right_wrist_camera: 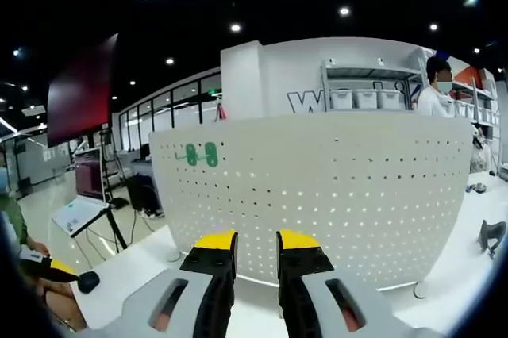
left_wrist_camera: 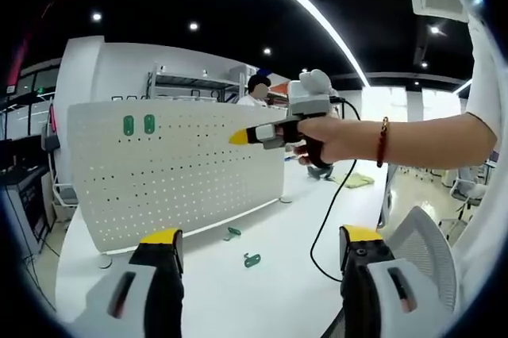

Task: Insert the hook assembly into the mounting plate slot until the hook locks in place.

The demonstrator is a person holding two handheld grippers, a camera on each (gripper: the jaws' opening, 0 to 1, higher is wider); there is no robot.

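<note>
two green hooks already sat side by side in the upper left part of the white pegboard, which stood upright on the white table. in the right gripper view i saw the same pair of green hooks near the top left of the pegboard, hanging flat against it. two more loose green hooks lay on the table in front of the board: one green hook close to the board's lower edge, and another green hook a little nearer to me.

my left gripper had its yellow-tipped jaws spread wide apart, with nothing between them, hovering above the table and well back from the board. my right gripper pointed straight at the lower middle of the pegboard; its jaws stood close together with only a narrow gap, and i could see nothing held in that gap. in the left gripper view that right gripper showed from the side, gripped by my hand with a beaded bracelet on the wrist, its yellow tip just in front of the board's upper right area (whether it touched the board i could not tell). a black cable trailed from it down across the table.

a person stood behind the board by some shelving.
</note>
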